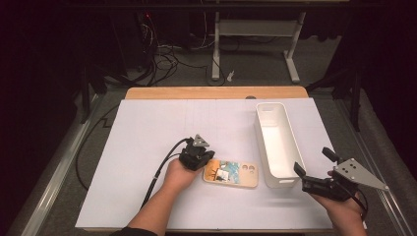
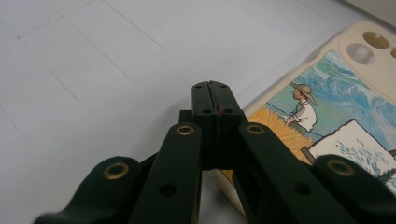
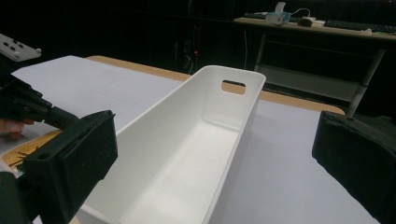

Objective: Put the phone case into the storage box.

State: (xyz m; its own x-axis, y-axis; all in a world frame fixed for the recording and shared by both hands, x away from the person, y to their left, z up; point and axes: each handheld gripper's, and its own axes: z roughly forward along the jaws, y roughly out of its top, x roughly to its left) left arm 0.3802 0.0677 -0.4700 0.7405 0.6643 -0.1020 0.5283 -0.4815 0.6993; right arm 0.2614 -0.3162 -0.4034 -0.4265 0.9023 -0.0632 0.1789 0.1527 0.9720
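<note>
Cream plastic, the phone case (image 1: 231,173) lies flat on the table (image 1: 147,147) just left of the white bin (image 1: 275,142), its long axis running across toward that bin. The left tongs (image 1: 205,160) touch its far-from-bin end, jaws fully closed, gripping nothing. The right tongs (image 1: 314,169) gape empty at the bin's near end. A painted straw-hatted harvester decorates the case.

phone case (image 1: 231,174) left of bin (image 1: 277,142)

black grippers (image 1: 196,156), brass-ringed screw holes, grey triangular plates, trailing black cable.
</note>
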